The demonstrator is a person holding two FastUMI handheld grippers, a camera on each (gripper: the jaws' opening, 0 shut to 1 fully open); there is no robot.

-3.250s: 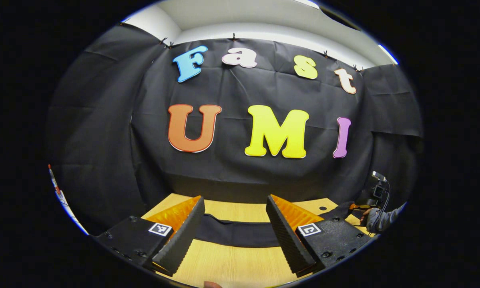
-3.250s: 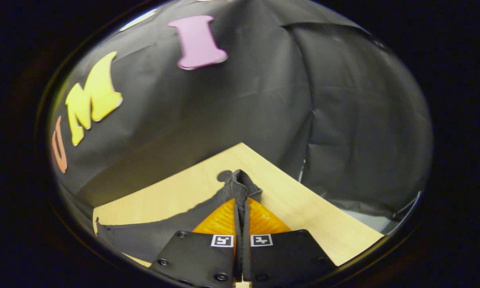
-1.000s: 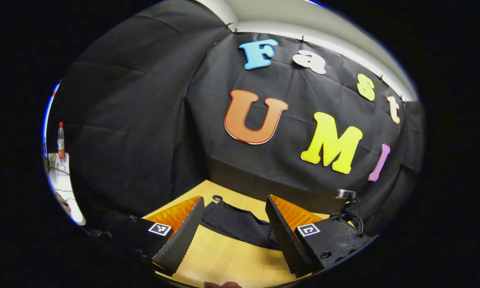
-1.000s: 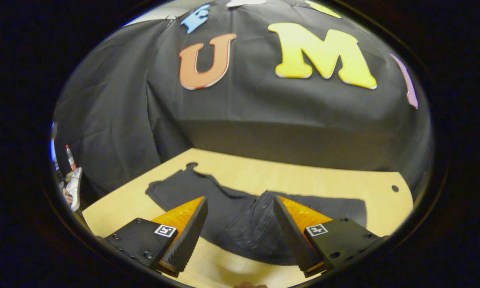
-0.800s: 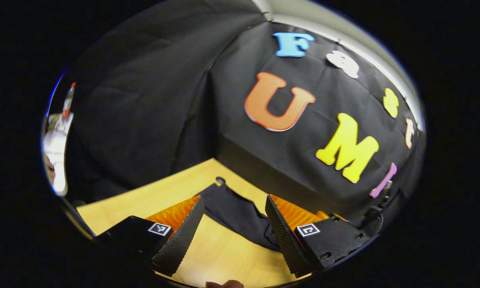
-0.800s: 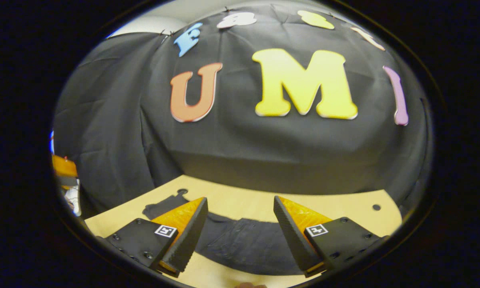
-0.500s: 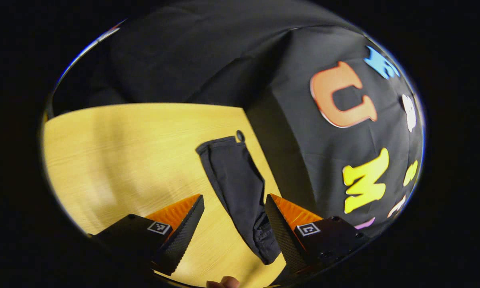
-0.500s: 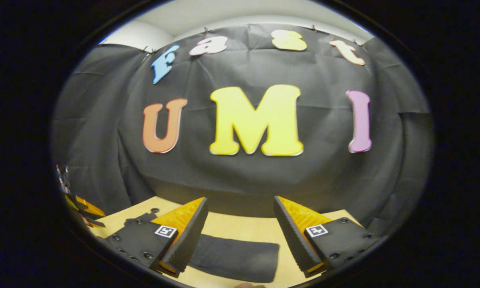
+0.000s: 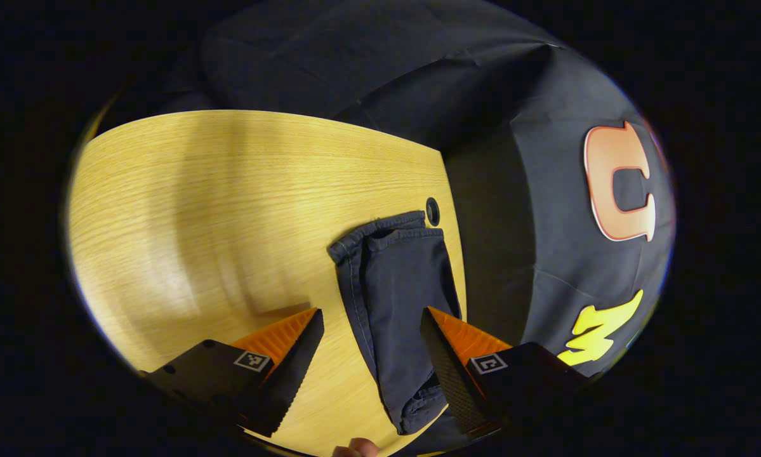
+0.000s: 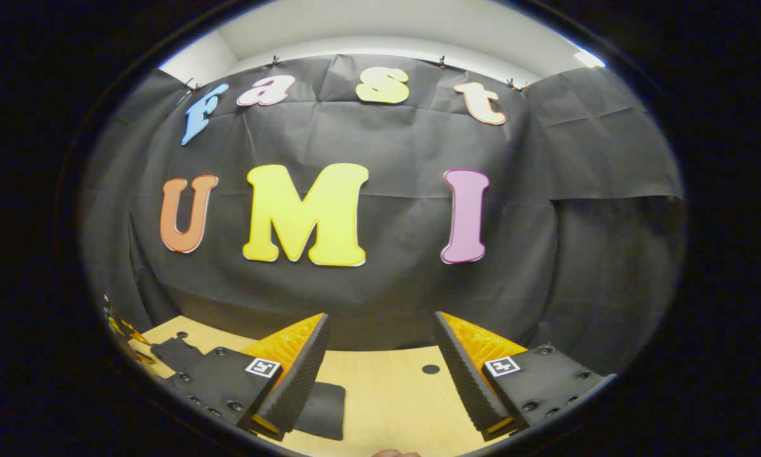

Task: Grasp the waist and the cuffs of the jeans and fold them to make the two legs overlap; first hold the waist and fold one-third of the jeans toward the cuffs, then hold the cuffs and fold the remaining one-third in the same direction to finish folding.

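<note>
The left gripper point(image 9: 370, 374) tips steeply down toward the wooden table point(image 9: 228, 190), so its view looks along the tabletop to the corner where the booth wall point(image 9: 532, 209) meets it. Its two fingers stand wide apart and clamp nothing. Between them runs the jeans point(image 9: 396, 298), a dark narrow strip with the two legs laid one over the other; the cuffs point(image 9: 386, 231) lie at the far end, just beside a small round hole point(image 9: 432, 211) in the table near its edge, and the near end bunches in a fold close to the finger on the view's right side without clearly touching it. A fingertip point(image 9: 355, 449) of the person shows at the bottom edge of that view. The right gripper point(image 10: 380, 374) is held nearly level above the table point(image 10: 386, 393) and faces the wall point(image 10: 386, 146) straight on. Its fingers are also spread apart, with only bare wood between them. A dark piece of the jeans point(image 10: 323, 409) lies on the table beside and partly behind the finger on that view's left side, and another dark end of them point(image 10: 174, 352) shows farther off past that finger. A second round hole point(image 10: 430, 369) sits in the table between the fingers, near the wall.
</note>
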